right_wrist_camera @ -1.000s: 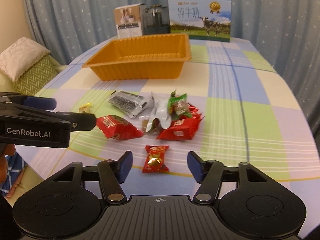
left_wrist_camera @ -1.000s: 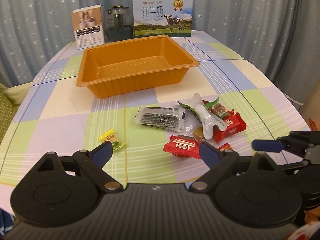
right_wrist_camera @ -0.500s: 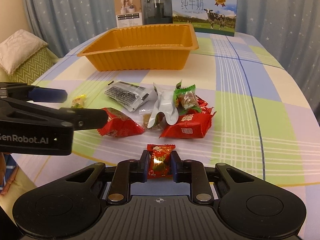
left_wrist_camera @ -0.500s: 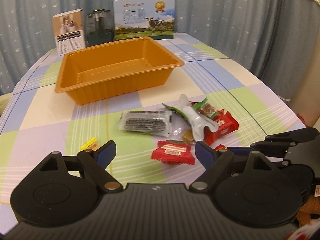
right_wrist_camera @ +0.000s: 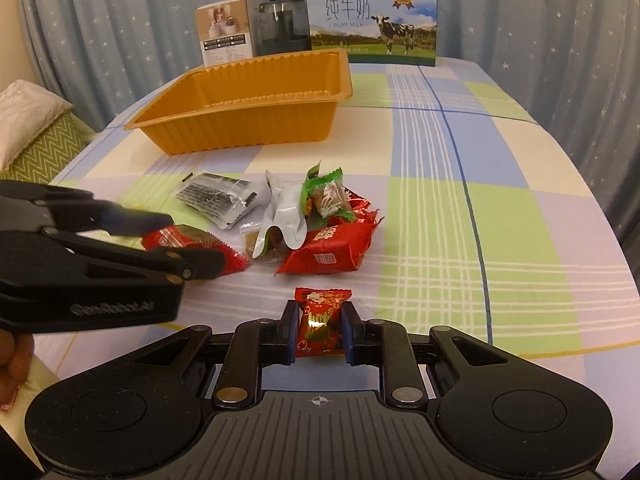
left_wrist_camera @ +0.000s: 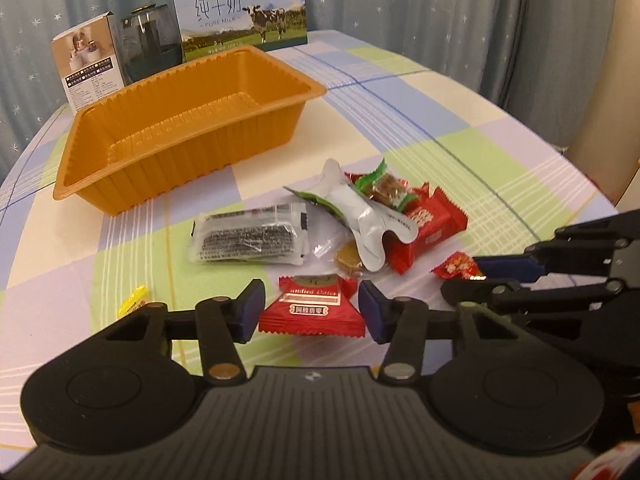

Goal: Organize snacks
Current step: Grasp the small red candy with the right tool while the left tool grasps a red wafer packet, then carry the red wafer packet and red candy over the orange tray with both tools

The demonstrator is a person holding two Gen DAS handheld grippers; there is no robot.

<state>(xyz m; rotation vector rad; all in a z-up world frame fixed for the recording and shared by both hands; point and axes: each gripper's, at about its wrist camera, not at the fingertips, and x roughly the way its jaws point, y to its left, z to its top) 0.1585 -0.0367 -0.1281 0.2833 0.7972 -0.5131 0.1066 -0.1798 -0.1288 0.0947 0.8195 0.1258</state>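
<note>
An empty orange tray [left_wrist_camera: 120, 136] [right_wrist_camera: 256, 120] sits at the back of the table. A heap of snack packets [left_wrist_camera: 376, 216] [right_wrist_camera: 320, 216] lies in front of it. My left gripper [left_wrist_camera: 311, 312] is open, its jaws on either side of a flat red packet [left_wrist_camera: 314, 310] [right_wrist_camera: 192, 240] on the cloth, apart from it. My right gripper [right_wrist_camera: 319, 328] is shut on a small red candy [right_wrist_camera: 319, 320] [left_wrist_camera: 456, 266], just above the table. A small yellow candy [left_wrist_camera: 133, 300] lies at the left.
A milk carton box [left_wrist_camera: 240, 12] [right_wrist_camera: 372, 24], a dark jar [left_wrist_camera: 150, 46] and a small white box [left_wrist_camera: 90, 68] stand behind the tray. A cushion [right_wrist_camera: 24, 120] lies past the table's left edge. The table's right edge curves off [left_wrist_camera: 580, 176].
My left gripper has moved forward and down around the flat red packet and narrowed its jaws. My right gripper, shut on the small red candy half a second ago, still holds it.
</note>
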